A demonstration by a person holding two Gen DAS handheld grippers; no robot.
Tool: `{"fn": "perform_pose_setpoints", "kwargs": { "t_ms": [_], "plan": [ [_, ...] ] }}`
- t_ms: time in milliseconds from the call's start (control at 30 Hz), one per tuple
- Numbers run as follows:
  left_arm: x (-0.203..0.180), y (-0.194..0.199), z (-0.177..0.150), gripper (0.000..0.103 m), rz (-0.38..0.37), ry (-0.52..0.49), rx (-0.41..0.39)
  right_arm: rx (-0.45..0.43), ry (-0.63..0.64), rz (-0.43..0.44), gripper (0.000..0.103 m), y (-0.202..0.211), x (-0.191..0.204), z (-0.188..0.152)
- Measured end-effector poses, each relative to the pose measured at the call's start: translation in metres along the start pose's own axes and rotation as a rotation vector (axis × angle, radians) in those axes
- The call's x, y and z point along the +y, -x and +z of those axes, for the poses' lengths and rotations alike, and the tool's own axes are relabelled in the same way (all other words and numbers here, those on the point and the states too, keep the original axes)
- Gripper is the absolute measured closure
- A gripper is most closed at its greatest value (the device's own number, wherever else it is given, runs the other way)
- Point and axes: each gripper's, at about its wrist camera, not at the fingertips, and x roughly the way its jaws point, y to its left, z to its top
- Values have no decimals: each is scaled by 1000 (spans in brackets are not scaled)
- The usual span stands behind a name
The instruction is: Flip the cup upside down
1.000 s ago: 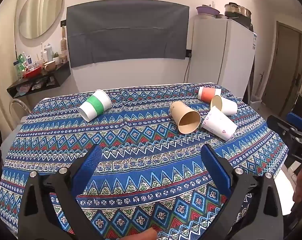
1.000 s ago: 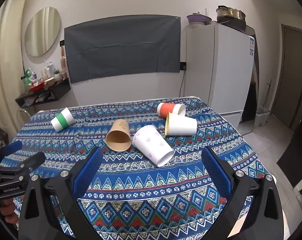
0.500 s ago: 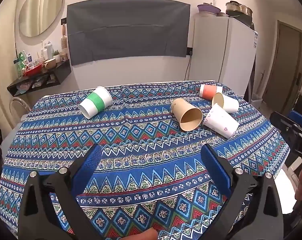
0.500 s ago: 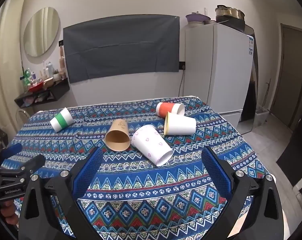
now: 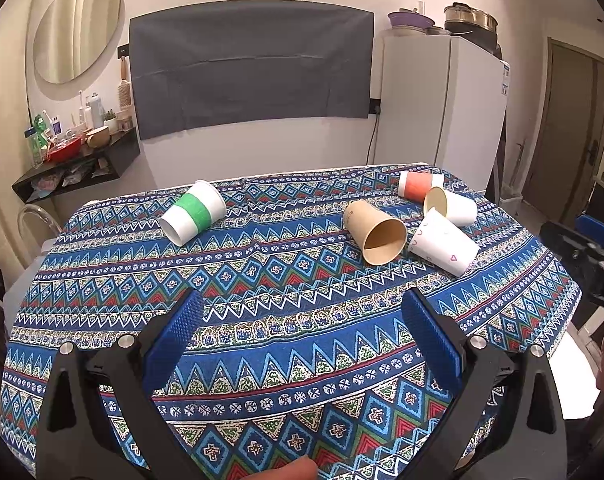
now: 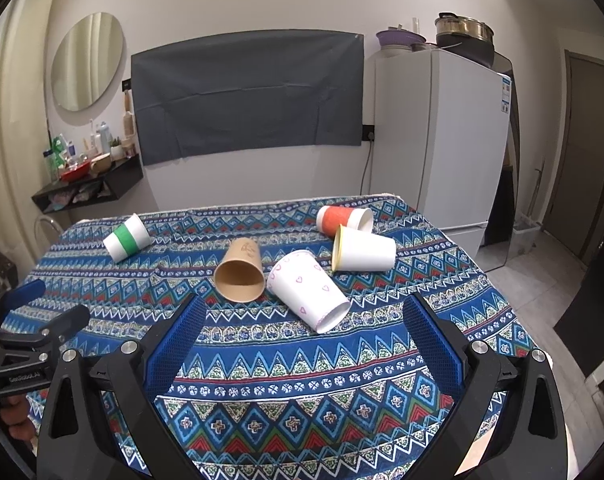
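Several paper cups lie on their sides on the patterned tablecloth point(image 5: 286, 332). A green-banded white cup point(image 5: 193, 212) lies at the far left. A brown cup point(image 5: 375, 232) lies in the middle, mouth toward me. A white cup with pink hearts point(image 5: 443, 246), a plain white cup point(image 5: 451, 206) and an orange cup point(image 5: 419, 185) lie to its right. My left gripper point(image 5: 302, 332) is open and empty above the near cloth. My right gripper point(image 6: 303, 332) is open and empty, just short of the heart cup point(image 6: 307, 288) and brown cup point(image 6: 241, 276).
A white fridge point(image 6: 437, 140) stands behind the table's right corner. A wall shelf with bottles point(image 6: 88, 184) is at the back left. A clear chair point(image 5: 36, 220) stands at the table's left. The table's right edge drops to the floor.
Both grippers have drifted slightly toward the table and upward, so the cups sit a little lower in view. No cup has moved. Both grippers stay open.
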Motion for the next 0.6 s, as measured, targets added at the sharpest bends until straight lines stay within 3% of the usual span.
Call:
{"fn": "perform_pose_setpoints", "kwargs": {
  "t_ms": [600],
  "plan": [
    [2, -6, -1, 6, -5, 15, -2, -10, 16, 20, 8, -1, 7, 3]
  ]
}}
